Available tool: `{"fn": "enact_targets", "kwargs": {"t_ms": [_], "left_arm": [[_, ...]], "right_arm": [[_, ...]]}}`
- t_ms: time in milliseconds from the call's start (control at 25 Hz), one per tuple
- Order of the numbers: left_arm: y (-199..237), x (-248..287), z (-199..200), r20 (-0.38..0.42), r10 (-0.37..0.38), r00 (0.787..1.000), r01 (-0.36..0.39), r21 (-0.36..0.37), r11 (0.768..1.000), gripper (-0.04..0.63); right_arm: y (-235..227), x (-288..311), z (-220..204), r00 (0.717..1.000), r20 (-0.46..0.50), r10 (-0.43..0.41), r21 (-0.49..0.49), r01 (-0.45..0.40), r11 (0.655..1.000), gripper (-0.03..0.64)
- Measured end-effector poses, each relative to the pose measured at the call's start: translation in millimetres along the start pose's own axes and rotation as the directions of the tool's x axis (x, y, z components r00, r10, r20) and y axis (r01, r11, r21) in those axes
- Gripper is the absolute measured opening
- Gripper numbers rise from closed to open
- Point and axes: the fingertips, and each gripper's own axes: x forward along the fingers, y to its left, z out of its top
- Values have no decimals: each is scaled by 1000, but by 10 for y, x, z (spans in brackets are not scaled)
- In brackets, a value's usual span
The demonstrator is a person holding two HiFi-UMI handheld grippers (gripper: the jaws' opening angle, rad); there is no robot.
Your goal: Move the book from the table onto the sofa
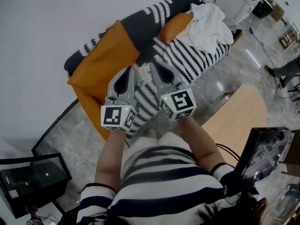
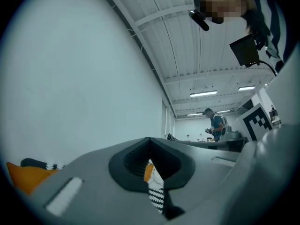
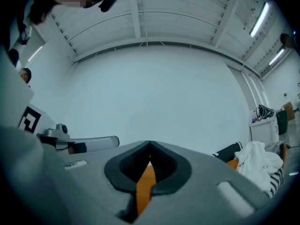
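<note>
Both grippers hover side by side over the sofa, which has orange cushions and a black-and-white striped cover. My left gripper is shut and holds nothing; in its own view the jaws meet, with a sliver of striped and orange sofa showing below them. My right gripper is also shut and holds nothing; its closed jaws show only orange cushion through the gap. A small pale flat thing lies on the seat between the two grippers; I cannot tell whether it is the book.
A heap of white cloth lies at the sofa's right end. A light wooden table stands at the right, with a dark device near it. A monitor sits at lower left. Another person stands far off.
</note>
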Motion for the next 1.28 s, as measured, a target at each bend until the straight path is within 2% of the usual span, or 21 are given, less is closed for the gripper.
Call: {"fn": "enact_targets", "kwargs": {"t_ms": [200, 560, 880, 1280], "left_arm": [[-127, -167, 52, -19, 41, 999, -41, -4, 999, 0], [-665, -521, -205, -88, 68, 994, -71, -38, 997, 0], [-890, -895, -262, -112, 108, 988, -114, -48, 992, 0], [-1083, -1212, -413, -163, 116, 980, -127, -55, 990, 0]], "right_arm": [[50, -211, 71, 1000, -12, 17, 21, -17, 1000, -2], [32, -880, -28, 998, -62, 19, 43, -16, 999, -2], [195, -1251, -62, 996, -76, 40, 47, -36, 998, -2], [380, -1595, -190, 992, -111, 54, 48, -49, 998, -2]]}}
